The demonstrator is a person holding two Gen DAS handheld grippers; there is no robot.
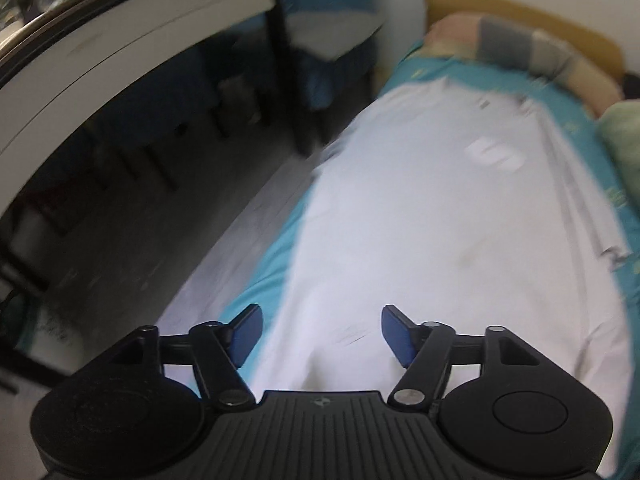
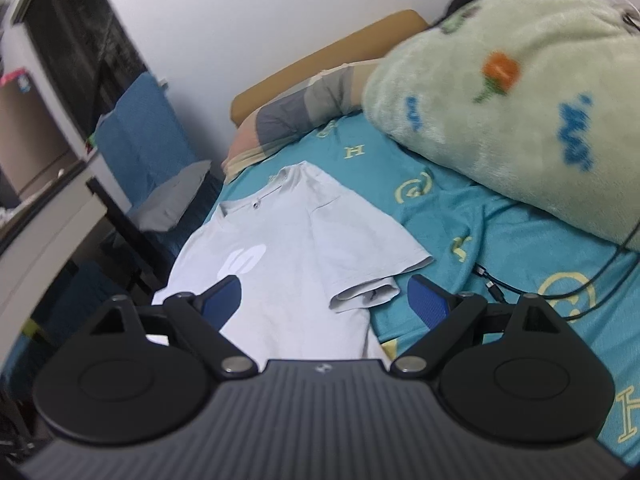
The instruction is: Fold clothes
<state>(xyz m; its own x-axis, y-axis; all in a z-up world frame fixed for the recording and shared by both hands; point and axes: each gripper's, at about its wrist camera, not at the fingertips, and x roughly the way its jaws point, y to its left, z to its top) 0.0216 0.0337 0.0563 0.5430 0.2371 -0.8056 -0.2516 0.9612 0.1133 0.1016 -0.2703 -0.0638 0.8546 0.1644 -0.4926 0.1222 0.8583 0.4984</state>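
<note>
A pale grey short-sleeved cotton T-shirt (image 2: 288,240) with a white chest logo lies spread flat on the turquoise patterned bedsheet (image 2: 480,216), filling the centre and right of the left wrist view and the centre of the right wrist view, its collar toward the top of the frame. The left gripper (image 1: 322,332) hovers over the shirt's lower part with its blue-padded jaws wide apart and holding nothing, while the right gripper (image 2: 324,300) is likewise spread wide, straddling the sleeve. A fluffy pale green blanket (image 2: 520,100) fills the upper right, a thin black cable (image 2: 560,300) trails across the sheet at right, and a blue-draped chair (image 2: 140,140) stands at left.
</note>
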